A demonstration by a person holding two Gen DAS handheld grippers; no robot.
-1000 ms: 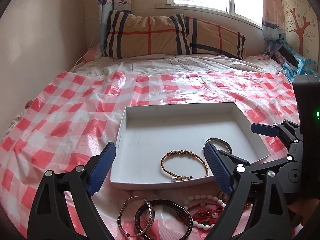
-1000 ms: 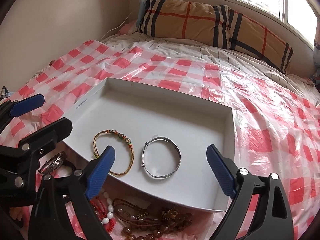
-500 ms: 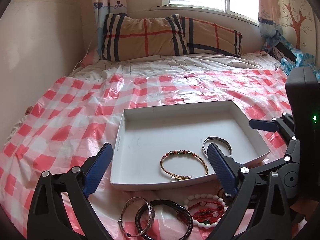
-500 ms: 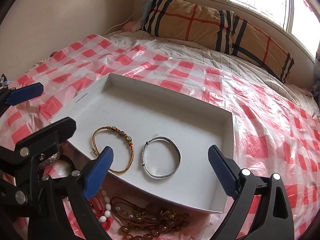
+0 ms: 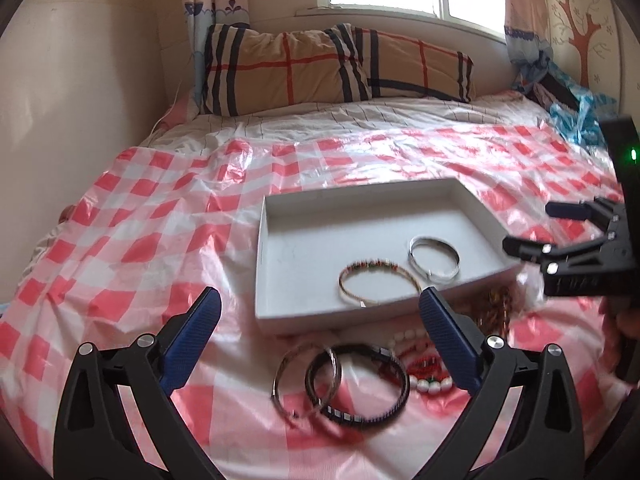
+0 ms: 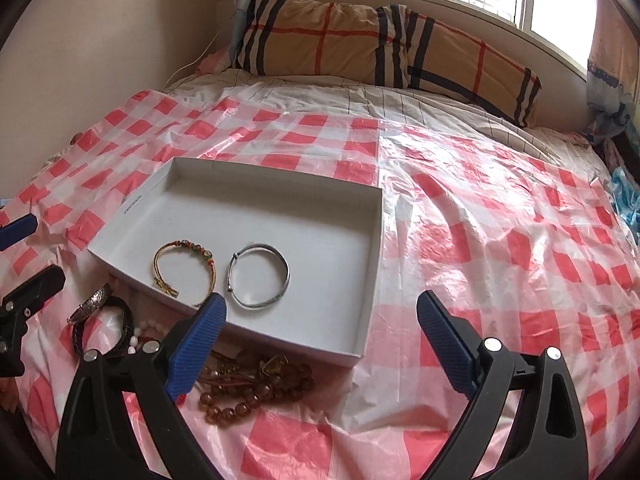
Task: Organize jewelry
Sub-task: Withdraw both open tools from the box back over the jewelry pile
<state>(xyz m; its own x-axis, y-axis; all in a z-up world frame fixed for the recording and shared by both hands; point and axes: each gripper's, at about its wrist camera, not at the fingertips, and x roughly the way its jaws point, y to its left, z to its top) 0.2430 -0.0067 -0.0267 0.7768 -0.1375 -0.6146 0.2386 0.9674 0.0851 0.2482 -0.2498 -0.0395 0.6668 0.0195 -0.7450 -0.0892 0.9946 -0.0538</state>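
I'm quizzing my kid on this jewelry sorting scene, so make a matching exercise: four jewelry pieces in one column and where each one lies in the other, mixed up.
Things:
1. silver bangle
2. gold cord bracelet
3. black braided bracelet
4. brown bead string

Places:
A. inside the white box, left of the other piece in the right wrist view
B. on the checkered sheet, overlapping a silver ring
C. inside the white box, nearer its middle
D. on the checkered sheet against the box's near wall

Pairs: 1-C, 2-A, 3-B, 4-D

Bracelets (image 5: 340,384) on the cloth motion-blurred; red-and-white beads (image 5: 424,372) partly behind a finger.
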